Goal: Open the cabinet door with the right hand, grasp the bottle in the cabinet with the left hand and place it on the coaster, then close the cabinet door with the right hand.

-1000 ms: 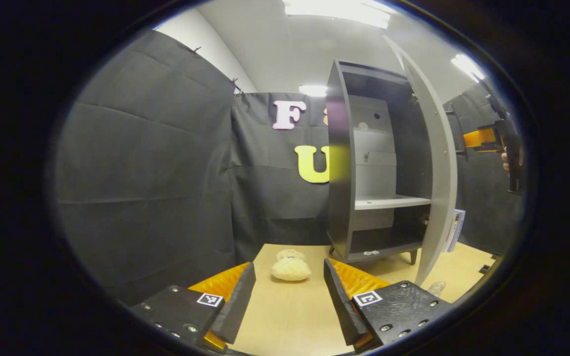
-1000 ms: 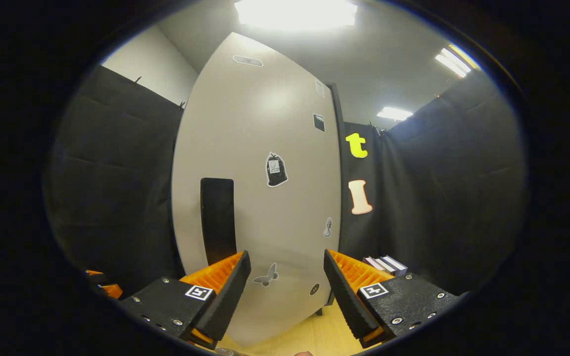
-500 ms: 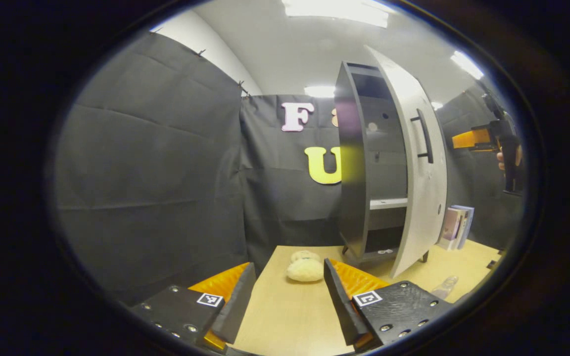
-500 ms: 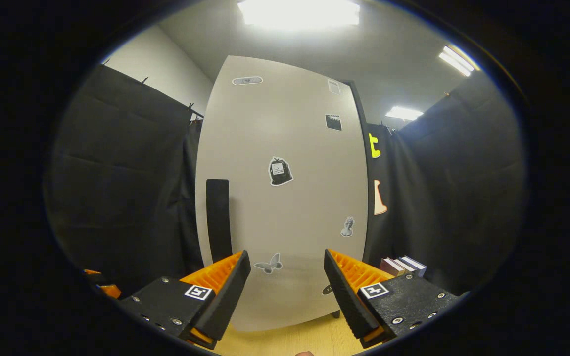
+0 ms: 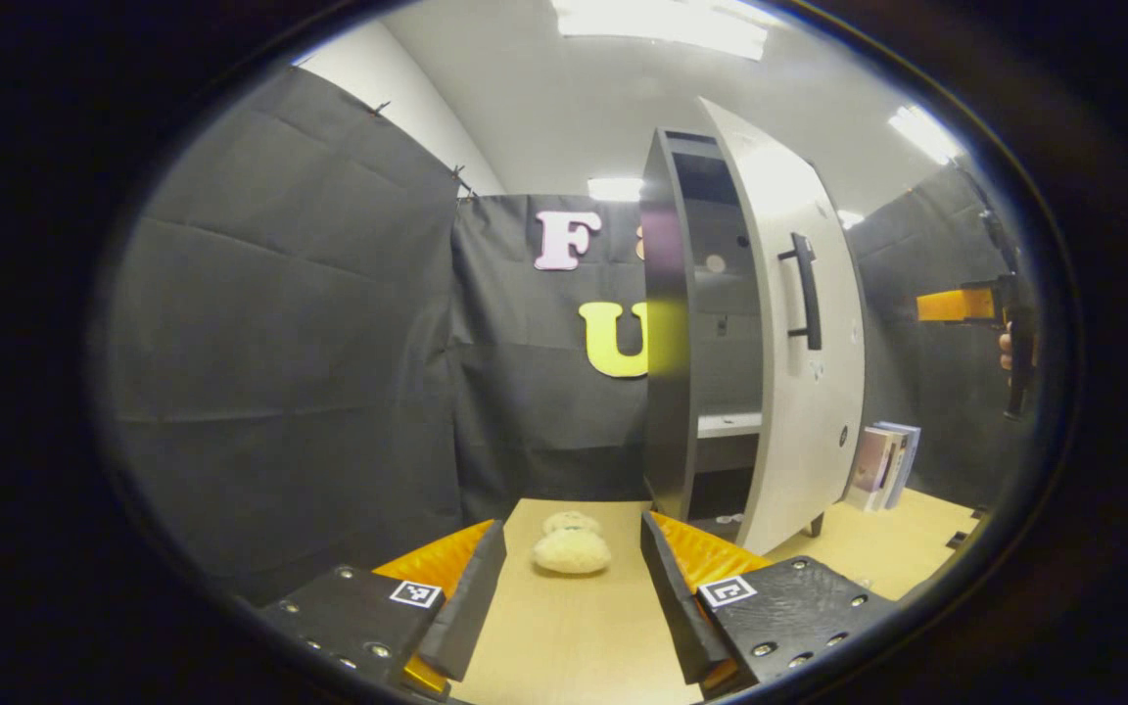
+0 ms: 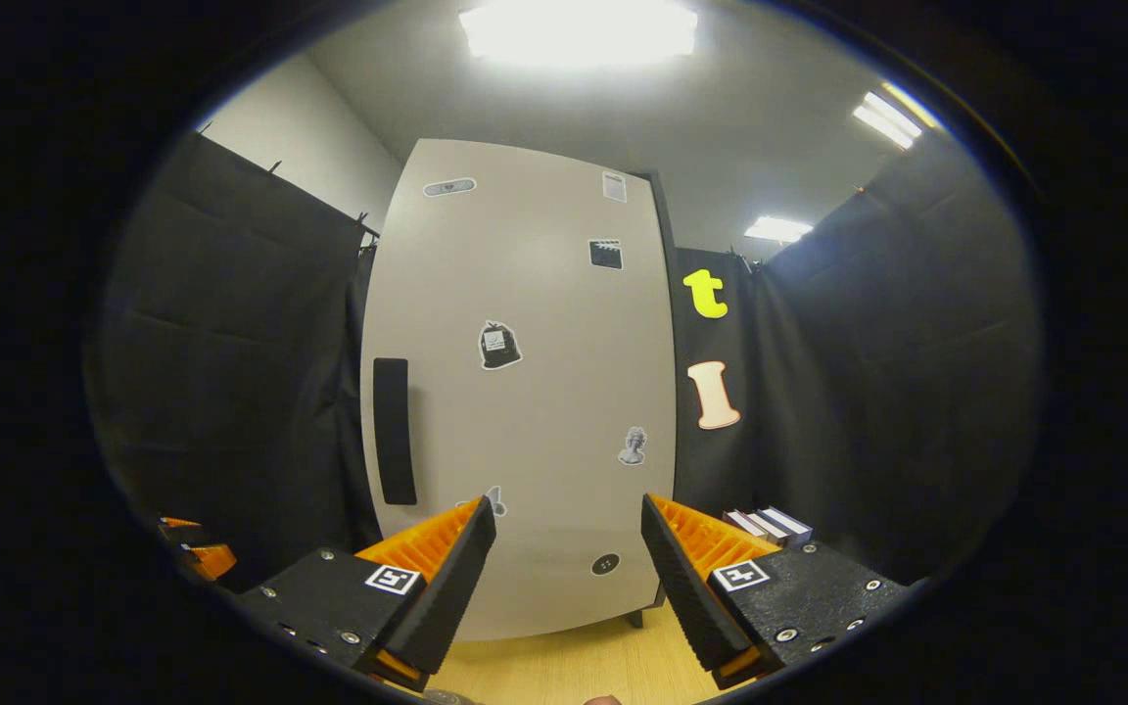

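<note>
**Door nearly shut, both grippers free**

Swung further toward the cabinet [image 5: 667, 323] since a second ago, the cabinet door [image 6: 525, 392] is now seen with a narrow gap left at its handle side; less of the interior shelf is exposed in the left gripper view. The right gripper [image 6: 564, 563] is held off the door, jaws spread wide, nothing between them; no contact with the door handle [image 6: 393, 431] is seen. The left gripper [image 5: 569, 587] is held low over the table [image 5: 574, 636], jaws wide apart and empty, with a plush toy [image 5: 572, 545] lying ahead of it. Bottle and coaster cannot be located in the current views, so placement cannot be confirmed. Closing is judged as the step in hand, near its end.

Risks: door may be left ajar if not pushed home, since it is not held. A push landing off-centre or too hard could rock the cabinet on its legs or shift it toward the books [image 5: 882, 455] just beside it.
</note>
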Available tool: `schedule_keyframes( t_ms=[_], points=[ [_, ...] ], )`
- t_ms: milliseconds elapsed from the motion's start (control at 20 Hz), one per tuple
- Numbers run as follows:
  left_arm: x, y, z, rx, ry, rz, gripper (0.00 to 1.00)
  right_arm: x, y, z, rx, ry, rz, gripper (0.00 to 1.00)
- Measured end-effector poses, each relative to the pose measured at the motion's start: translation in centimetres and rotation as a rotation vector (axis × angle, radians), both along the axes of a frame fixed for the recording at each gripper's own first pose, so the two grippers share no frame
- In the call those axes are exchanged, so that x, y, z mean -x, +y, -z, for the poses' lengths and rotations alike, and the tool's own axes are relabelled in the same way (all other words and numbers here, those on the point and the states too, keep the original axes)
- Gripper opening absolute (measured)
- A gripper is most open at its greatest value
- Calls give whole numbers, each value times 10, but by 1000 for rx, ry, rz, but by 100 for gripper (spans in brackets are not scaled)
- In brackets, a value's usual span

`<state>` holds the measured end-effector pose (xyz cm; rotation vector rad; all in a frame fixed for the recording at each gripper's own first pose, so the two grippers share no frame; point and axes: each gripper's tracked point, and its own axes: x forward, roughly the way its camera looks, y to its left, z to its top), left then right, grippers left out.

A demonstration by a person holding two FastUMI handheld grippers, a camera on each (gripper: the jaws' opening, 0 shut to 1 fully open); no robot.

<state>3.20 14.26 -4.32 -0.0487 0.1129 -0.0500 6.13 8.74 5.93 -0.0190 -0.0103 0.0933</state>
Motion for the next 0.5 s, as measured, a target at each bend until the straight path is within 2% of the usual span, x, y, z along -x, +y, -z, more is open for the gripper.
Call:
schedule_keyframes(
  t_ms=[50, 100, 150, 200, 300, 350, 400, 450, 500],
  points=[
    [-1, -9, -5, 7, -3, 4, 84, 2, -10, 0, 0, -3, 6, 93],
    [0, -18, -10, 12, -9, 5, 80, 5, -20, 0, -3, -7, 12, 93],
    [-3, -25, -16, 14, -15, 4, 84, 6, -28, 1, -7, -8, 13, 93],
    [-3, -34, -20, 15, -20, 3, 79, 8, -36, 2, -12, -5, 16, 93],
    [-6, -51, -32, 12, -31, 8, 79, 9, -54, 6, -20, 5, 19, 93],
    [-6, -58, -38, 7, -37, 12, 84, 9, -63, 7, -23, 8, 22, 93],
    [-6, -67, -43, 0, -42, 12, 84, 10, -73, 9, -27, 11, 28, 93],
    [-7, -75, -48, -5, -46, 12, 79, 11, -82, 10, -30, 12, 32, 93],
    [-8, -82, -53, -4, -50, 13, 84, 12, -92, 11, -32, 9, 38, 93]
  ],
)
